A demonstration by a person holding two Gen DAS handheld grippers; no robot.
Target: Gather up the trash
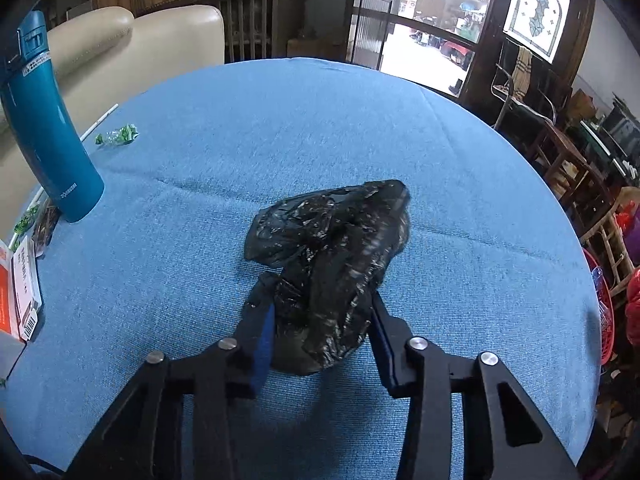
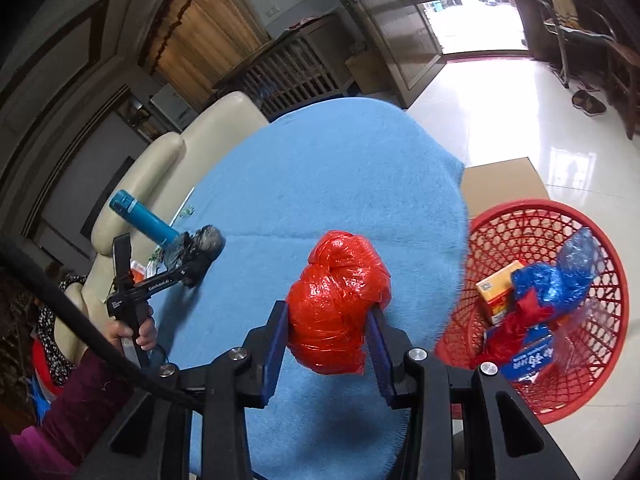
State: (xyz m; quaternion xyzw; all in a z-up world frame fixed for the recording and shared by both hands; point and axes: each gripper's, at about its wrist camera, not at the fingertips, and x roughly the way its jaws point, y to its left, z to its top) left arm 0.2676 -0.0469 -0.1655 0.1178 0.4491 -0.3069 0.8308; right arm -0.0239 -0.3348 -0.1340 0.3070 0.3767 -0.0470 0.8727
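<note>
A crumpled black plastic bag [image 1: 332, 236] lies on the blue tablecloth [image 1: 280, 120]. My left gripper [image 1: 320, 296] is shut on its near end, with the pads pressing both sides. The right wrist view shows the same gripper [image 2: 192, 268] on the black bag [image 2: 204, 242], held by a person's hand [image 2: 132, 332]. My right gripper [image 2: 327, 312] is shut on a knotted red plastic bag [image 2: 336, 280], held above the table near its right edge. A red mesh basket [image 2: 560, 220] stands on the floor to the right, holding blue and red bags and small boxes.
A tall teal bottle [image 1: 48, 132] stands at the table's left, with a green wrapper [image 1: 120, 135] and a white straw [image 1: 100, 120] behind it. Small cartons [image 1: 24, 292] lie at the left edge. A cream sofa [image 1: 140, 40] is beyond, and a cardboard box [image 2: 500, 184] sits behind the basket.
</note>
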